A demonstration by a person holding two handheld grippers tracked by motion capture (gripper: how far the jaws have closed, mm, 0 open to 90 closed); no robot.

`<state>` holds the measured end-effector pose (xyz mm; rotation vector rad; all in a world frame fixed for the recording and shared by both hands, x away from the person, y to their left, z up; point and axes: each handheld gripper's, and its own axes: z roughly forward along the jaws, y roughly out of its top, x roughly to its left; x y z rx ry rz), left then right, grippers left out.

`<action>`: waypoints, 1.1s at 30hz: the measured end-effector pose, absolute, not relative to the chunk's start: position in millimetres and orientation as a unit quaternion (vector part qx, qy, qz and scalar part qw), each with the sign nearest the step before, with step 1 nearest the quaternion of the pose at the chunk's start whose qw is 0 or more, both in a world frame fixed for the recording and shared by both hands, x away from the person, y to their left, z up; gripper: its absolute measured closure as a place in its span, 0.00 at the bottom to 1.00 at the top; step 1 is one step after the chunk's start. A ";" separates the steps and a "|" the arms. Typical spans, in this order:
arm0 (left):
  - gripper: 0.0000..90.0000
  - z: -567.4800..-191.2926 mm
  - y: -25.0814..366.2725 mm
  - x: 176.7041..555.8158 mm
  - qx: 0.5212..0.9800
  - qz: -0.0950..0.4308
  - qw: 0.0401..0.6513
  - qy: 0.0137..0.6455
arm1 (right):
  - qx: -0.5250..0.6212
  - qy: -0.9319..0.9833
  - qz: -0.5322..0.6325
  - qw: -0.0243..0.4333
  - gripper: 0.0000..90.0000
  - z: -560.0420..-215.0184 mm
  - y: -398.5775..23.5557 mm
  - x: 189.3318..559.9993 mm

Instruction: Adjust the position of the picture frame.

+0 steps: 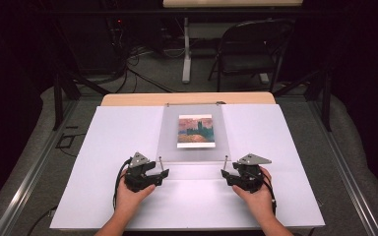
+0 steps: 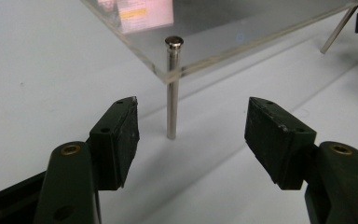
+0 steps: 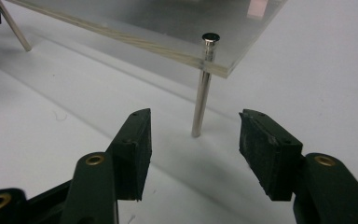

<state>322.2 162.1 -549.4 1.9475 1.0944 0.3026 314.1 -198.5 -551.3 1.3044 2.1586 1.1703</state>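
Each claw stands wide with nothing gripped: the left claw (image 2: 191, 123) faces the pane's (image 1: 196, 140) near-left pin (image 2: 173, 88), the right claw (image 3: 193, 135) its near-right pin (image 3: 204, 84), both upright just ahead on the surface (image 1: 103, 196).

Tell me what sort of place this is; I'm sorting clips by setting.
Probably a lab or recording studio: dark curtains, loose cables on the floor, a folding chair, and a white-covered table holding an acrylic frame.

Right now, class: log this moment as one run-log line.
left gripper: open, facing near-left pin | right gripper: open, facing near-right pin | acrylic panel: raised, unheld
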 end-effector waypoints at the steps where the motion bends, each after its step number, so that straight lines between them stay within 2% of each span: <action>1: 0.39 -548.4 164.0 319.9 0.780 0.120 0.431 0.437 | 0.461 0.764 0.414 0.180 0.48 -549.9 -199.6 312.4; 8: 0.39 -541.0 179.3 303.5 0.785 0.127 0.427 0.430 | 0.455 0.768 0.415 0.173 0.48 -540.8 -213.7 294.9; 16: 0.38 -531.2 200.2 290.9 0.768 0.149 0.443 0.437 | 0.446 0.755 0.434 0.208 0.46 -530.4 -232.2 277.1; 20: 0.39 -526.1 208.7 289.6 0.751 0.155 0.465 0.441 | 0.448 0.748 0.447 0.201 0.47 -529.4 -237.2 275.7; 23: 0.39 -527.0 213.6 291.6 0.750 0.163 0.459 0.447 | 0.433 0.753 0.443 0.222 0.45 -528.5 -237.0 276.0; 27: 0.39 -526.5 222.0 294.9 0.740 0.173 0.457 0.462 | 0.432 0.754 0.442 0.222 0.43 -528.9 -239.6 278.8; 33: 0.38 -527.2 232.3 300.1 0.726 0.151 0.463 0.485 | 0.455 0.745 0.439 0.214 0.43 -529.3 -247.6 282.5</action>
